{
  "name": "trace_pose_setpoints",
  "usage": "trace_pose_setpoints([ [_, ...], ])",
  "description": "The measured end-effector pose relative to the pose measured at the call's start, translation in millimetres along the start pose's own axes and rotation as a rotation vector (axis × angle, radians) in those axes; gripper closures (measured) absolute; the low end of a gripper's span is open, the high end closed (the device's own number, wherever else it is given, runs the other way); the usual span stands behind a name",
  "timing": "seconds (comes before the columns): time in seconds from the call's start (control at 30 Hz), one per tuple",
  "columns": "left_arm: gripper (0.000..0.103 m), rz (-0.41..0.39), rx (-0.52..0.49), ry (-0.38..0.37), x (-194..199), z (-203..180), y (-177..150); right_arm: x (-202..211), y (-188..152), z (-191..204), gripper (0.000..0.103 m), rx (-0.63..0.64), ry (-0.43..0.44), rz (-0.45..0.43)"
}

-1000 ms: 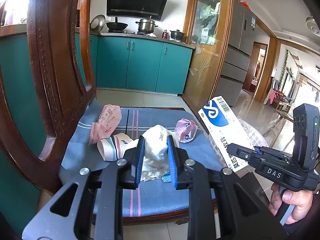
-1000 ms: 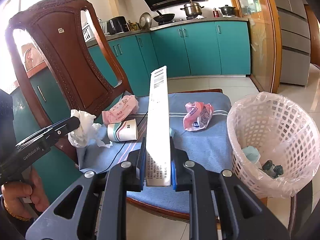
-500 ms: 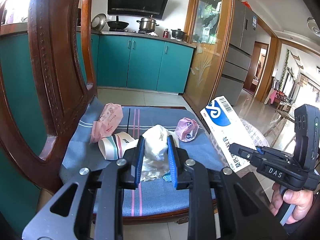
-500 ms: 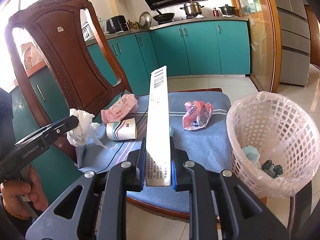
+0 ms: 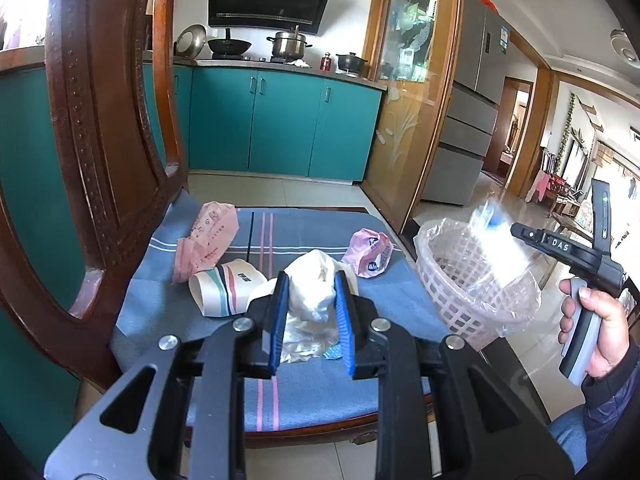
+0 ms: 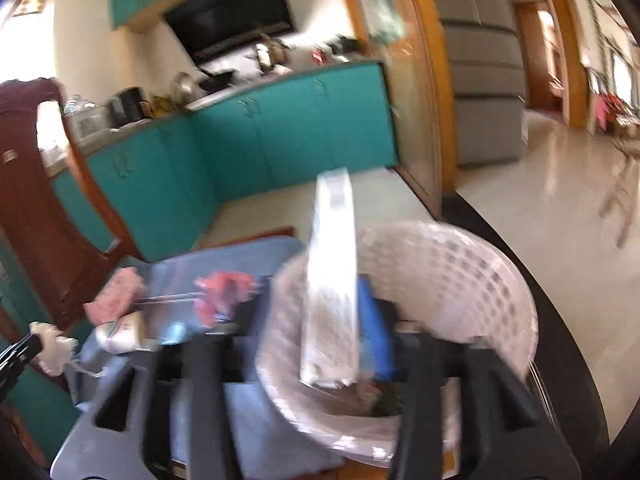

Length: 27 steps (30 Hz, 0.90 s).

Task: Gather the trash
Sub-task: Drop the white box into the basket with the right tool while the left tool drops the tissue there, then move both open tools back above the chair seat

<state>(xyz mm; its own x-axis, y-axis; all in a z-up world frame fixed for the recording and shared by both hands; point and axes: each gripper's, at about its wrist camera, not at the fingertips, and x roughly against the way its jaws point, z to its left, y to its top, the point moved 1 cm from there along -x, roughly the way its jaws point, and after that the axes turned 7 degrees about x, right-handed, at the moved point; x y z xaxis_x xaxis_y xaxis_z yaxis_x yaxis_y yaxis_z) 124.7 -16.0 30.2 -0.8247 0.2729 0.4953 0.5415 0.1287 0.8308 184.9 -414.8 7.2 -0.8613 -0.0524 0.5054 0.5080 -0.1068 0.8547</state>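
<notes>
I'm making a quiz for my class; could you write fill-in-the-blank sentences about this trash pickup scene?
1. The left gripper is shut on a crumpled white ____.
2. The flat box hangs over the white ____.
3. The paper cup lies on its ____ on the cushion.

Missing words: tissue; basket; side

We find the right wrist view smeared throughout: the flat box over the basket shows no legible print. In the left wrist view, that box is a pale blur, and our right gripper's fingertips are indistinct.

Flat white box, blurred, seemingly upright over the white basket.
</notes>
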Motion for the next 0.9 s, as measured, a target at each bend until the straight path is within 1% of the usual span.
trace_pose_setpoints([
  [0.03, 0.079, 0.001, -0.003, -0.004, -0.8, -1.5, 0.1, 3.7, 0.2, -8.3, 0.032, -0.048, -0.007, -0.012],
  [0.1, 0.079, -0.002, -0.009, -0.007, -1.3, -4.2, -0.9, 20.2, 3.5, -17.7, 0.026, -0.111, 0.004, -0.085],
  [0.13, 0.079, -0.002, -0.014, -0.010, -2.0, -6.0, -1.9, 30.0, 5.5, -20.4, 0.022, -0.126, -0.005, -0.130],
  [0.2, 0.079, 0.007, -0.029, -0.021, -5.4, -11.1, -4.9, 44.0, 7.6, -24.5, 0.016, -0.153, -0.030, -0.199],
  [0.23, 0.079, 0.010, -0.038, -0.026, -7.2, -14.3, -6.4, 50.5, 7.9, -28.9, 0.016, -0.178, -0.042, -0.233],
  [0.3, 0.079, 0.024, -0.062, -0.038, -13.8, -24.4, -8.6, 56.4, 7.9, -37.4, 0.016, -0.223, -0.063, -0.266],
  [0.33, 0.079, 0.030, -0.064, -0.046, -16.8, -28.8, -7.9, 56.4, 8.2, -41.3, 0.016, -0.241, -0.074, -0.272],
  [0.4, 0.079, 0.048, -0.057, -0.076, -28.2, -50.8, -5.5, 55.7, 7.5, -50.9, 0.016, -0.281, -0.096, -0.281],
  [0.47, 0.079, 0.069, -0.068, -0.139, -39.5, -79.2, 0.3, 55.7, 7.5, -57.9, 0.016, -0.314, -0.115, -0.293],
  [0.53, 0.078, 0.074, -0.106, -0.220, -54.6, -123.1, 10.7, 56.6, 4.9, -60.0, 0.016, -0.328, -0.129, -0.303],
  [0.57, 0.076, 0.072, -0.120, -0.246, -61.5, -140.7, 15.6, 56.0, 3.3, -61.7, 0.016, -0.337, -0.132, -0.299],
  [0.6, 0.073, 0.067, -0.129, -0.275, -70.3, -160.3, 21.8, 55.1, 2.1, -64.5, 0.016, -0.354, -0.136, -0.296],
  [0.63, 0.062, 0.065, -0.129, -0.291, -77.6, -173.2, 25.7, 55.2, 0.2, -65.6, 0.016, -0.366, -0.135, -0.294],
  [0.67, 0.039, 0.066, -0.127, -0.297, -89.9, -188.8, 31.2, 54.4, -0.2, -68.3, 0.016, -0.381, -0.131, -0.290],
  [0.73, 0.020, 0.073, -0.125, -0.253, -110.1, -205.5, 36.1, 56.9, -2.3, -67.6, 0.016, -0.390, -0.136, -0.294],
  [0.83, 0.020, 0.088, -0.111, -0.201, -114.6, -198.7, 35.1, 56.6, -3.8, -69.1, 0.016, -0.384, -0.121, -0.283],
  [0.9, 0.016, 0.068, -0.103, -0.188, -99.7, -175.7, 31.1, 57.7, -4.0, -65.0, 0.016, -0.365, -0.111, -0.279],
])
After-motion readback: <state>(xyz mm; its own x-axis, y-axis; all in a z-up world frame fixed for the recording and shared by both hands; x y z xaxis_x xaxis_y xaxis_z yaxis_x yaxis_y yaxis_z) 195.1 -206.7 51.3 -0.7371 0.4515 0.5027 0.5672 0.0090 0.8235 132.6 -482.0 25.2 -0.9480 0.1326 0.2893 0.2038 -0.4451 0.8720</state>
